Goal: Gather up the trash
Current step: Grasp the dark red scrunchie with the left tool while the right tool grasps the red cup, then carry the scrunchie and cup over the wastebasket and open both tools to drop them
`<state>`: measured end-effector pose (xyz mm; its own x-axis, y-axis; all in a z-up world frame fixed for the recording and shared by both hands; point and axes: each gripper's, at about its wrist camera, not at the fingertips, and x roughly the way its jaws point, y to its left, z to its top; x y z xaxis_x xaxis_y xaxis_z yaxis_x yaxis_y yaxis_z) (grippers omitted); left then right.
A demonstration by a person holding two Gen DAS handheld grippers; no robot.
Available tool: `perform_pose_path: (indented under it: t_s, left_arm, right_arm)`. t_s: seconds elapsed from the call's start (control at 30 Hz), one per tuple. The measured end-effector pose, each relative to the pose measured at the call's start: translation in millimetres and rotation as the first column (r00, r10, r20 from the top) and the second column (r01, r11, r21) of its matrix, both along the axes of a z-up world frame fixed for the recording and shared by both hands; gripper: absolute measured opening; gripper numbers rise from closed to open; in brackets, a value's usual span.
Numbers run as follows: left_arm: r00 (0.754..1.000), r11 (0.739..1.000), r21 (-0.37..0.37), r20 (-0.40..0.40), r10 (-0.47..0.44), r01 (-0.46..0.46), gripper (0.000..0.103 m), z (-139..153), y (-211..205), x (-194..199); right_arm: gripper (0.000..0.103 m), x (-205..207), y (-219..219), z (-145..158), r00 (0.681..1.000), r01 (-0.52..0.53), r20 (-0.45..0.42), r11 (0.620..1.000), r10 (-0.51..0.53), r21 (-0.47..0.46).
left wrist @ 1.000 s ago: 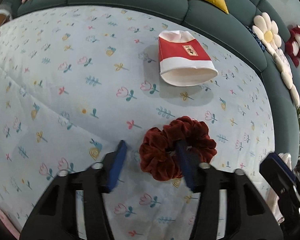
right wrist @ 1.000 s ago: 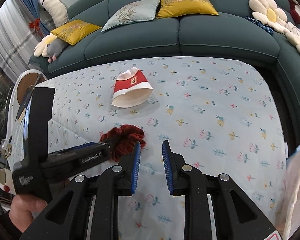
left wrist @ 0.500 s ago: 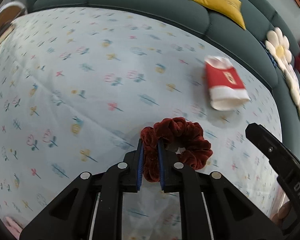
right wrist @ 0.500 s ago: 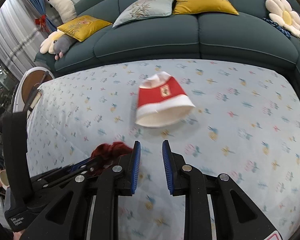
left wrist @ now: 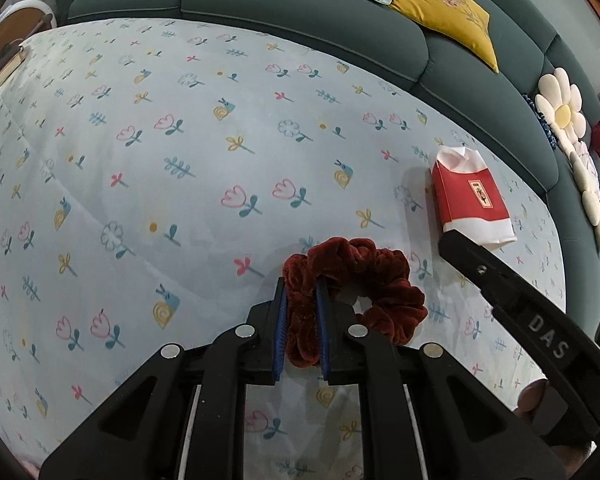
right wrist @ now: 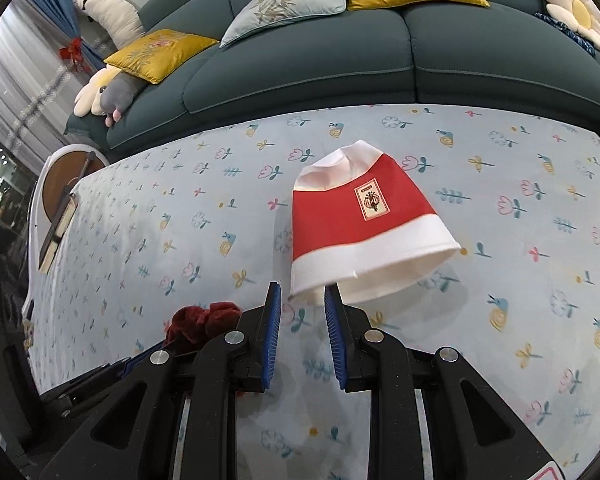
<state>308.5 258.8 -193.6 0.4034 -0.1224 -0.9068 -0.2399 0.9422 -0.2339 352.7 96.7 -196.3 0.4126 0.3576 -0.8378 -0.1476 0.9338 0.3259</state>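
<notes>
Floral cloth (left wrist: 188,152) (sofa (left wrist: 300,12) behind); scrunchie (left wrist: 364,280) gripped

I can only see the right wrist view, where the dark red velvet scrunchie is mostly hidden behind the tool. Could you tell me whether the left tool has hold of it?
Observer: Yes. In the left wrist view the left tool is shut on one side of the dark red velvet scrunchie. The rest of the ring sticks out to the right of the fingers.
Operator: Thank you. Is the scrunchie touching the red and white paper cup?
Observer: No. The red and white paper cup lies on its side, apart from the scrunchie, with a strip of the pale blue floral cloth showing between them.
</notes>
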Motion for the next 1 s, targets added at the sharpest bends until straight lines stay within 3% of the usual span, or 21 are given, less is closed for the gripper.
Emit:
perform_pose_path:
  t_s: [0.1, 0.2, 0.47, 0.7, 1.0]
  left_arm:
    - [1.000, 1.000, 0.002, -0.002, -0.003, 0.003, 0.013, 0, -1, 4]
    - [1.000, 1.000, 0.016, -0.002, -0.011, 0.011, 0.013, 0, -3, 7]
    - [1.000, 0.999, 0.032, -0.014, -0.020, 0.021, 0.012, 1, -15, 3]
    - [0.998, 0.999, -0.001, -0.032, -0.050, 0.050, 0.012, 1, -39, -27]
    - [0.989, 0.991, -0.040, -0.077, -0.129, 0.126, 0.012, 2, -97, -84]
  right_arm:
    - [0.023, 5, 3, -2, 1.000, 0.006, -0.002, 1.000, -0.006, 0.016]
    - [0.011, 5, 4, -2, 1.000, -0.001, -0.003, 1.000, 0.001, 0.007]
    - [0.009, -22, -15, -5, 1.000, 0.015, -0.023, 1.000, -0.015, 0.006]
    - [0.009, -74, -28, -1, 0.999, -0.038, -0.024, 0.998, 0.037, -0.046]
    - [0.008, -152, -73, 8, 0.999, -0.004, -0.044, 0.999, 0.002, -0.044]
